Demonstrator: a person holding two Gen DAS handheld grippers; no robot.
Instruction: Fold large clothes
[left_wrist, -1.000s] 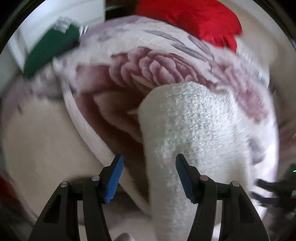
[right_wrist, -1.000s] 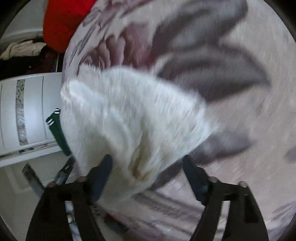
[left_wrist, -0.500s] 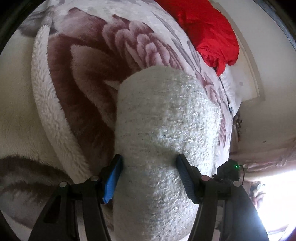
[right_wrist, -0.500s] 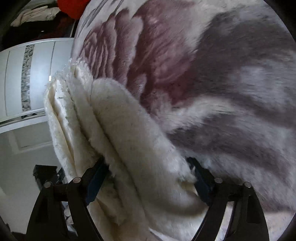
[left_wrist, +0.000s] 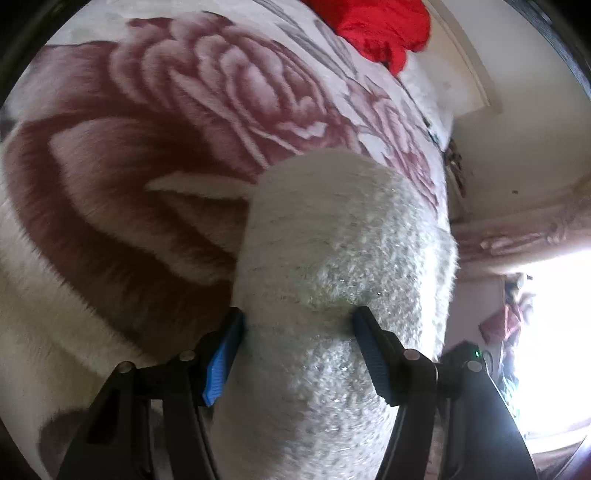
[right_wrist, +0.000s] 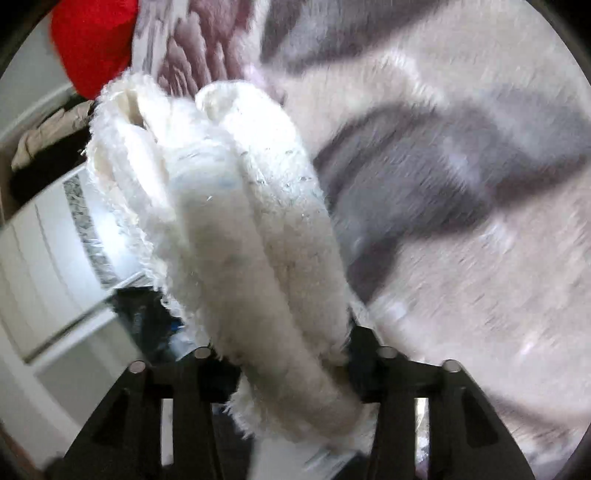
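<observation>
A thick white fuzzy garment (left_wrist: 340, 258) fills the gap between my left gripper's (left_wrist: 297, 347) blue-padded fingers, which press on its rounded fold. In the right wrist view the same white garment (right_wrist: 236, 221) shows as bunched, layered folds with frayed edges, pinched between my right gripper's (right_wrist: 288, 365) black fingers. Both grippers hold it above a plush blanket (left_wrist: 166, 147) printed with large pink roses and grey leaves (right_wrist: 443, 184).
A red cloth (left_wrist: 380, 29) lies at the far end of the bed, also in the right wrist view (right_wrist: 92, 44). White cabinet doors (right_wrist: 55, 258) stand to the left. A bright window (left_wrist: 554, 332) and wall lie to the right.
Both grippers have closed tighter on the white garment and swung with it; the right gripper's view shifted toward the grey leaf pattern, with the garment bunched narrower between the fingers.
</observation>
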